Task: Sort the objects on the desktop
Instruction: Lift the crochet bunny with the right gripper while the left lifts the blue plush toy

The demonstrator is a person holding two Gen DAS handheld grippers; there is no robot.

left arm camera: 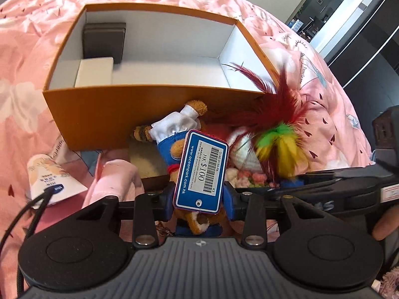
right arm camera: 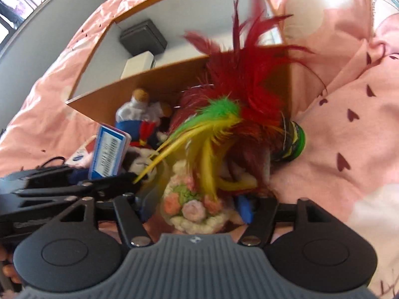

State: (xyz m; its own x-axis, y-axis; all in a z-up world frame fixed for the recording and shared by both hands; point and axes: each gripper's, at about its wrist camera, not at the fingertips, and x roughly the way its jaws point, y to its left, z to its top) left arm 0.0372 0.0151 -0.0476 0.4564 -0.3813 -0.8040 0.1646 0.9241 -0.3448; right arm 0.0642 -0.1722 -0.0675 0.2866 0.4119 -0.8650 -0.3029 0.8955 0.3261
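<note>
Plush toy between left gripper fingers — clamped.

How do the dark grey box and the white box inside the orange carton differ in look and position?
Colour: the dark grey box is nearly black, while the white box matches the carton's pale lining. Position: the dark grey box sits deeper in the orange carton, by the far corner; the white box lies nearer the front wall. Size: the dark grey box appears larger than the white box. Both are closed, rectangular and lie at the carton's same end, side by side.
</note>
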